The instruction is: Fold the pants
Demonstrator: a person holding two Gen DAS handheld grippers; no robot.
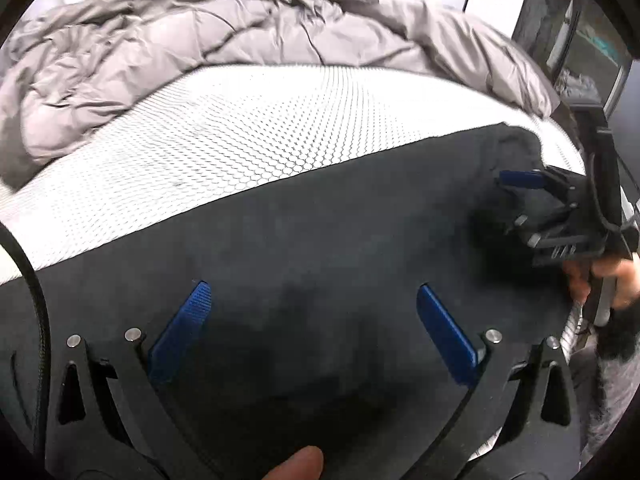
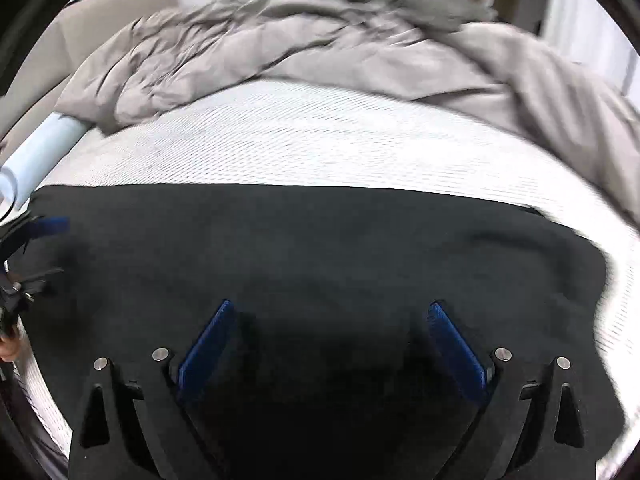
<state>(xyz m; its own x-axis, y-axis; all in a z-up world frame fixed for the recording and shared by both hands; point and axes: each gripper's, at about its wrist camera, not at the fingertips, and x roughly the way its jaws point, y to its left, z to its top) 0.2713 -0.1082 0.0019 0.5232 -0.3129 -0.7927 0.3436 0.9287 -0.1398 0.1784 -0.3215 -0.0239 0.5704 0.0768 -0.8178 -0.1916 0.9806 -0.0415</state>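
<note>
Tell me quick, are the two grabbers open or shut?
Left gripper: open, holding nothing, over the black pants.
Right gripper: open, holding nothing, over the same pants.

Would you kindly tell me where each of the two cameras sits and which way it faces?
Left wrist: on the left gripper, looking forward over the black pants toward the gray duvet; its open blue fingers and a fingertip show, with the right gripper at right.
Right wrist: on the right gripper, facing likewise over the pants; its open fingers show, with the left gripper at left.
Shared: pants, white mattress, duvet.
</note>
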